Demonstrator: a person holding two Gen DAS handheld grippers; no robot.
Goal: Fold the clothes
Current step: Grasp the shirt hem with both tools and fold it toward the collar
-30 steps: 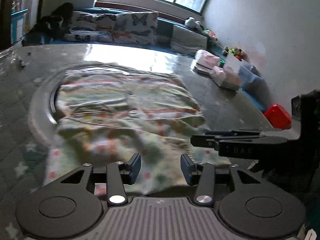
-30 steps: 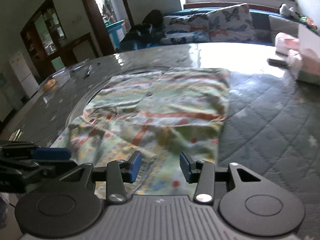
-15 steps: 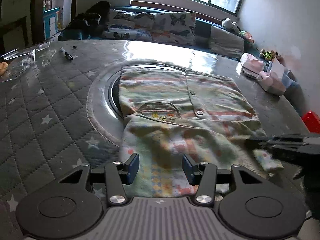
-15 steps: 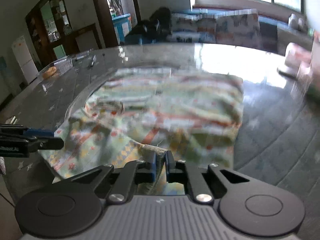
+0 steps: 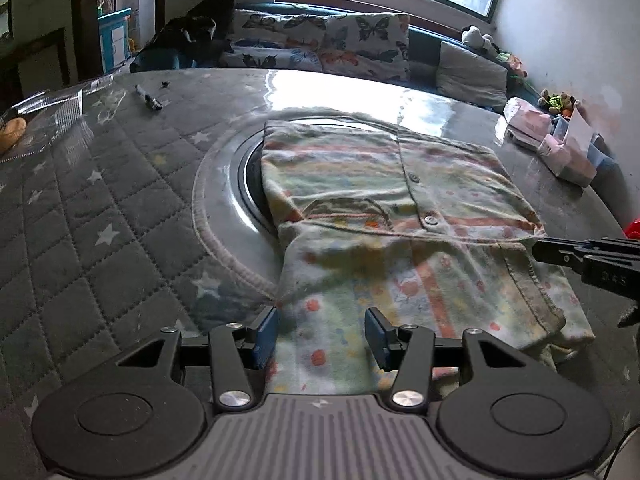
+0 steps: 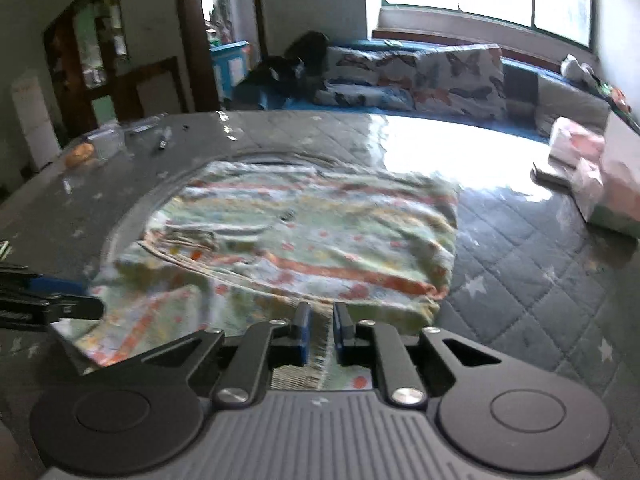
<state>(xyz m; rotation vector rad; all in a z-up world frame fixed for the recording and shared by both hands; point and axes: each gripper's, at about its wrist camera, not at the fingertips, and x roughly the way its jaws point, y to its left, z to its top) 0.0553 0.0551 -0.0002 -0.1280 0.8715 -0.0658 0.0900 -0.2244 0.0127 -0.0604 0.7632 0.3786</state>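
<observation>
A pale green patterned button shirt [image 5: 392, 208] lies flat on the quilted grey table, its near part folded over. It also shows in the right wrist view [image 6: 304, 236]. My left gripper [image 5: 322, 332] is open, its jaws astride the shirt's near left edge. My right gripper [image 6: 320, 328] is shut on the shirt's near hem, with cloth pinched between the blue pads. The right gripper shows at the right in the left wrist view [image 5: 588, 256]; the left gripper shows at the left in the right wrist view [image 6: 44, 300].
The quilted table cover [image 5: 80, 216] has a round stitched ring under the shirt. A pen [image 5: 148, 98] and a clear plastic tray [image 5: 48, 108] lie at the far left. Pink boxes [image 5: 560, 148] sit at the far right. A cushioned bench [image 5: 328, 44] runs behind the table.
My right gripper closed on the shirt's near hem. My left gripper moved left to the shirt's near left edge and stayed open.
</observation>
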